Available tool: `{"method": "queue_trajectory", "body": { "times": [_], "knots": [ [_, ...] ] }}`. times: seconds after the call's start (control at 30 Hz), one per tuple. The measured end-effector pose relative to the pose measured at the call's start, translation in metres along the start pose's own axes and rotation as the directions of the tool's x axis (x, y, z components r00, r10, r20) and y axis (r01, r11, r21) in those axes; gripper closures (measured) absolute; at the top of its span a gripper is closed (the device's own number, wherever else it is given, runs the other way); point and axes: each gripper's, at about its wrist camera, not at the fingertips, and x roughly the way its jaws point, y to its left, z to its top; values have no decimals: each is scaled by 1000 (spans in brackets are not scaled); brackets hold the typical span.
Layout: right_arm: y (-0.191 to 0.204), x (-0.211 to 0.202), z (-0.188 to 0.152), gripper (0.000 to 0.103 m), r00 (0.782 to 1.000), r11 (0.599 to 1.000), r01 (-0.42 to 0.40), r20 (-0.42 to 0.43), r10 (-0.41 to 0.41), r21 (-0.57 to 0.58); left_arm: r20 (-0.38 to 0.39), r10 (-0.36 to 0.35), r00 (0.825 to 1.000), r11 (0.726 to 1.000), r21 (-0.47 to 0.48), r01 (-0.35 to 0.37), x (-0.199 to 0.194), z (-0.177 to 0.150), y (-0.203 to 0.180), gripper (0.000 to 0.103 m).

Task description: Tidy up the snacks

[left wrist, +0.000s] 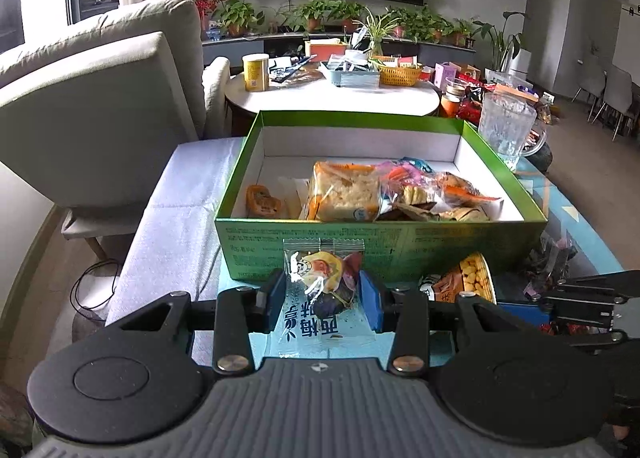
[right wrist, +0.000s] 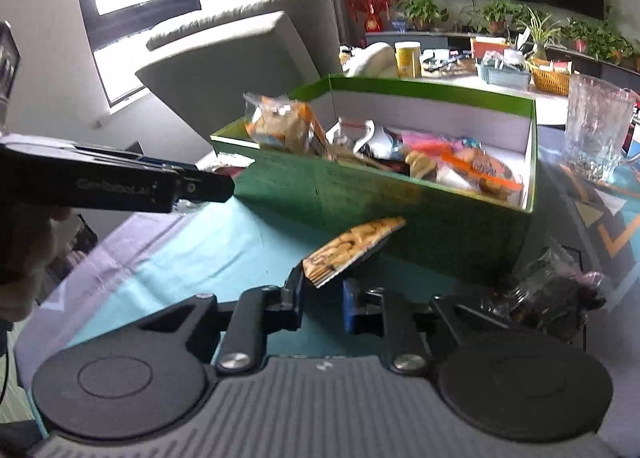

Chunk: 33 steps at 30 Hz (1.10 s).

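Living-room table w/ teal cloth [right wrist: 224, 250]: both tongs are loading the green box [left wrist: 376, 246]. Left gripper [left wrist: 323, 294] is pinching a plum packet [left wrist: 320, 282]; right gripper [right wrist: 322, 296] is clamping a peanut pack [right wrist: 352, 246]. Next, prob. lifting over the near wall.

Left wrist view faces the green box [left wrist: 380, 234] squarely, close; right wrist view sees it [right wrist: 400, 197] obliquely, from its right.

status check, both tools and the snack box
Left tool shut on plum snack packet. Right tool holds cracker packet. Green box just ahead, near wall in path.
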Motion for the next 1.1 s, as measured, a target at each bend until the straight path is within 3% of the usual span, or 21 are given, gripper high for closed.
{"method": "queue_trajectory", "body": {
  "times": [0.3,0.57,0.63,0.67,0.9,1.1],
  "knots": [
    [-7,-10,-1,79,998,998,-43,40,41,52,17,9,1000,1000,15,-10,-6,5,-5,65],
    [-20,0,-4,74,999,986,-39,-22,43,159,21,15,1000,1000,17,-16,-8,8,-7,65],
    [-21,2,-5,57,999,983,-36,-33,43,177,19,16,1000,1000,18,-16,-8,8,-8,65],
    [-20,2,-5,55,999,982,-35,-30,41,187,19,16,1000,1000,19,-16,-8,8,-8,65],
    [-20,9,-5,43,998,973,-32,-38,42,227,15,25,1000,1000,16,-25,-6,6,-7,65],
    [-26,18,-3,43,998,948,-28,-46,45,318,6,25,1000,1000,6,-25,-3,4,-4,65]
  ]
}}
